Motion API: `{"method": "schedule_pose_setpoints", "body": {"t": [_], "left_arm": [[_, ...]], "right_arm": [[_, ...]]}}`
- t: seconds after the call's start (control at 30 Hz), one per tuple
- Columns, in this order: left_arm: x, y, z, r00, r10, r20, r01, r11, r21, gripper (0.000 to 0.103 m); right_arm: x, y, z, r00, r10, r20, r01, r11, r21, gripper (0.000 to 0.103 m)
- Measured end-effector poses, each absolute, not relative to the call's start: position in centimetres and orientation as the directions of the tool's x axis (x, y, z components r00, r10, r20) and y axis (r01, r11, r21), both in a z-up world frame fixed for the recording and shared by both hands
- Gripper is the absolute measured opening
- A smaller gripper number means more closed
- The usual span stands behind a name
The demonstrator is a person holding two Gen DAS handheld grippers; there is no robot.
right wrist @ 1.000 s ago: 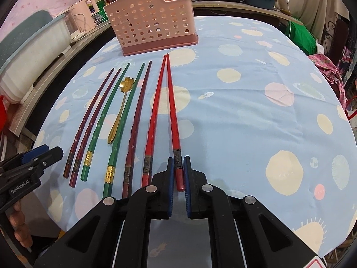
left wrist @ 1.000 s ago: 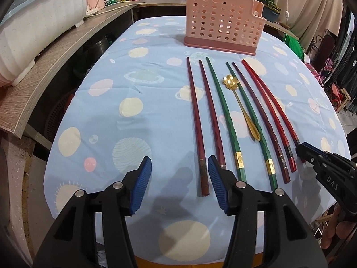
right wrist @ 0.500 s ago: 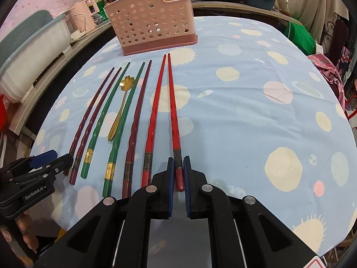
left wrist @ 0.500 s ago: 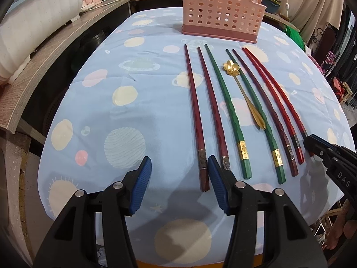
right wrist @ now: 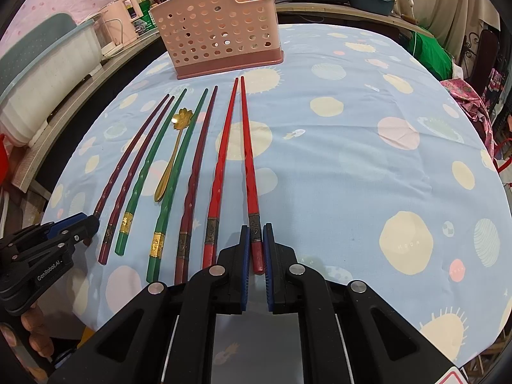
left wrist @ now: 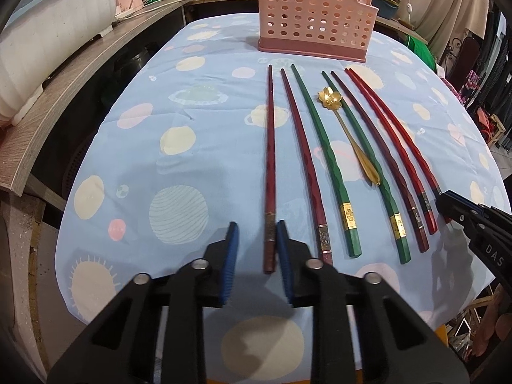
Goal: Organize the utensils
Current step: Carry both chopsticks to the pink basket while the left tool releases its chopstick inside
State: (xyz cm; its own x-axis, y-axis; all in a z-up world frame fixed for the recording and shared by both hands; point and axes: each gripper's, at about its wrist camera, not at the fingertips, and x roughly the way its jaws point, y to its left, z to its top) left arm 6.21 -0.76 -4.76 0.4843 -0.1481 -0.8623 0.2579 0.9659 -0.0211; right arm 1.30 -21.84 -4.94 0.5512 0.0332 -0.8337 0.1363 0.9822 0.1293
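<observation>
Utensils lie in a row on a round table [left wrist: 134,166] covered with a pale blue cloth printed with cream and pink planets. Behind the row stands a pink perforated plastic caddy [left wrist: 315,12] on a darker pink base; what it holds cannot be made out.

From the left of the row: two dark red chopsticks, a green chopstick [left wrist: 326,156] with a gold band, a gold spoon [left wrist: 348,134] with a flower-shaped bowl, a second green chopstick, a maroon chopstick [left wrist: 384,163] and two bright red ones. The shafts are faceted and taper toward the caddy; the spoon lies between the green pair, touching or just beside the right one.

The left gripper [left wrist: 257,249], black with ribbed blue pads, is closing around the thick end of the leftmost chopstick [left wrist: 270,166]; the right pad touches it, the left pad stands apart.

The right gripper [right wrist: 256,249] is pressed onto the banded end of the rightmost red chopstick [right wrist: 248,147], which lies on the cloth.

A curved wooden counter [left wrist: 64,96] with a white tub, bottles and a tomato borders the table on the left. Fingers under the left gripper show at the right-wrist view's lower left edge, cut off.
</observation>
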Motion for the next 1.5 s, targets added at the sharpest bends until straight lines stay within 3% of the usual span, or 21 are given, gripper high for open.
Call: {"method": "schedule_pose_setpoints", "body": {"t": [0.1, 0.53, 1.0, 1.5], "left_arm": [[6.1, -0.7, -4.7, 0.483, -0.161, -0.861, 0.267, 0.963, -0.030, 0.008], [5.9, -0.1, -2.5, 0.500, -0.194, -0.844, 0.260, 0.963, -0.068, 0.007], [7.5, 0.9, 4.9, 0.586, -0.267, -0.765, 0.250, 0.958, -0.142, 0.007], [13.6, 0.6, 12.4, 0.702, -0.260, -0.663, 0.241, 0.963, -0.122, 0.007]], "right_arm": [[1.3, -21.8, -5.0, 0.551, 0.032, -0.834, 0.136, 0.982, 0.128, 0.008], [0.6, -22.5, -2.7, 0.590, 0.055, -0.806, 0.141, 0.975, 0.169, 0.007], [1.1, -24.5, 5.0, 0.718, 0.076, -0.691, 0.132, 0.961, 0.243, 0.007], [6.0, -26.5, 12.6, 0.835, 0.031, -0.550, 0.109, 0.970, 0.219, 0.007]]}}
